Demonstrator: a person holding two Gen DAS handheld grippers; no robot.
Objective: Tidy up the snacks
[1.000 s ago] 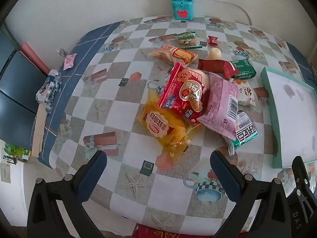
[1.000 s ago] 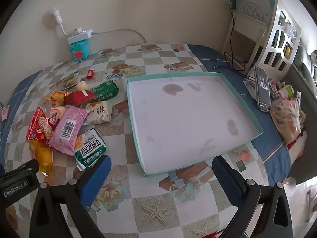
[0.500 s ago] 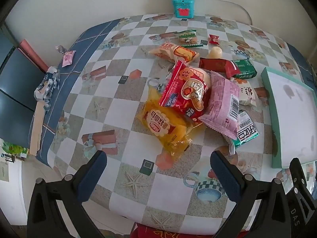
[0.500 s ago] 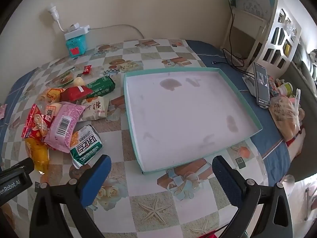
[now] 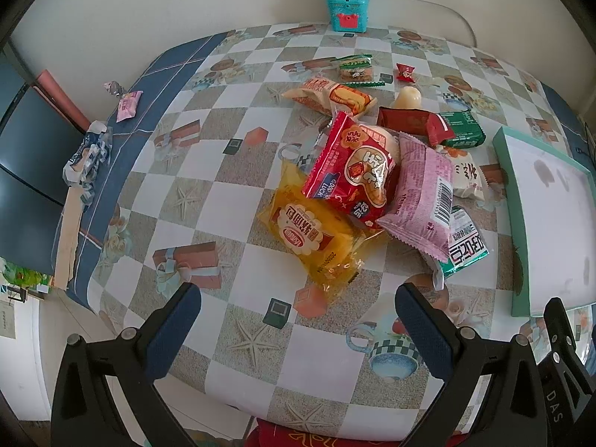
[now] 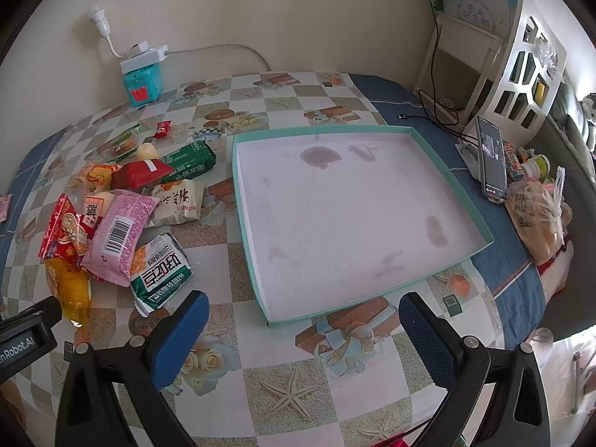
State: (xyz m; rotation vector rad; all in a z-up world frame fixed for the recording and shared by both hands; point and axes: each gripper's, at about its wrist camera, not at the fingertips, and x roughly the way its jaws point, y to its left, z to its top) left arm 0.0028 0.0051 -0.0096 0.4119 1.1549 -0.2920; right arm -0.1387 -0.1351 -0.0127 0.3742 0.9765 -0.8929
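Snack pile (image 5: 376, 186) ahead of left tool (image 5: 298, 313).

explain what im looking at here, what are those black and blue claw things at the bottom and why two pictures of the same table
The claws are two hand-held grippers; a person holds one in each hand, and no robot arm is involved. Each carries a wide-angle camera looking forward along its two fingers, hence two pictures. One shows the left gripper, the other the right gripper. Both are open and hold nothing.

On the patterned tablecloth lies a pile of snack packets, among them a yellow packet, a red packet, a pink packet and a green-and-white packet. Beside the pile sits a shallow teal-edged tray with nothing in it yet. A phone stands at the right edge.
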